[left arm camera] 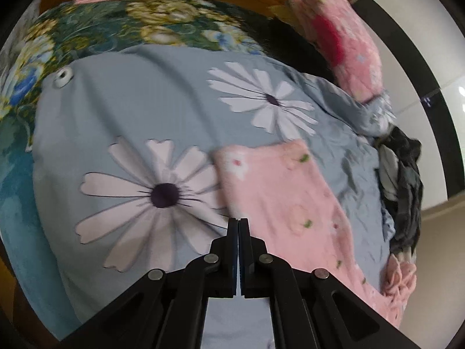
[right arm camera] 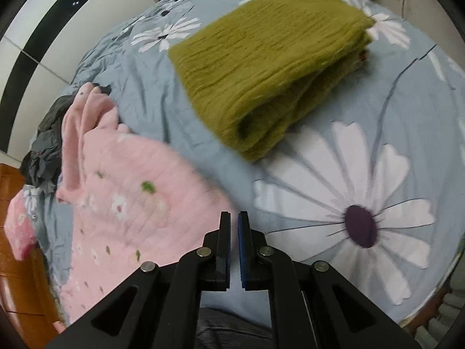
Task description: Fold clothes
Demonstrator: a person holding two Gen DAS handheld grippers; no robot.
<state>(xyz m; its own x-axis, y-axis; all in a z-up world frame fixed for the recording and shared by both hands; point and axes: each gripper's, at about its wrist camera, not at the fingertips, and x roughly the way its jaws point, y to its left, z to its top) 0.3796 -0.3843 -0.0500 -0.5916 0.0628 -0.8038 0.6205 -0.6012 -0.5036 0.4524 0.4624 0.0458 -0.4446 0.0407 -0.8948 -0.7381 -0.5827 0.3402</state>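
Both pairs of fingers are pressed together with nothing between them: your left gripper [left arm camera: 238, 219] hangs over the near left edge of the pink fleece garment [left arm camera: 279, 203], your right gripper [right arm camera: 234, 213] over its near right edge. That garment lies spread flat on the blue daisy-print bedsheet [left arm camera: 145, 110]. To the right, a folded olive knit [right arm camera: 261, 67] rests on the sheet, apart from the pink one. At the far side, a dark crumpled garment [left arm camera: 404, 180] sits at the bed's edge, just beside the pink fleece.
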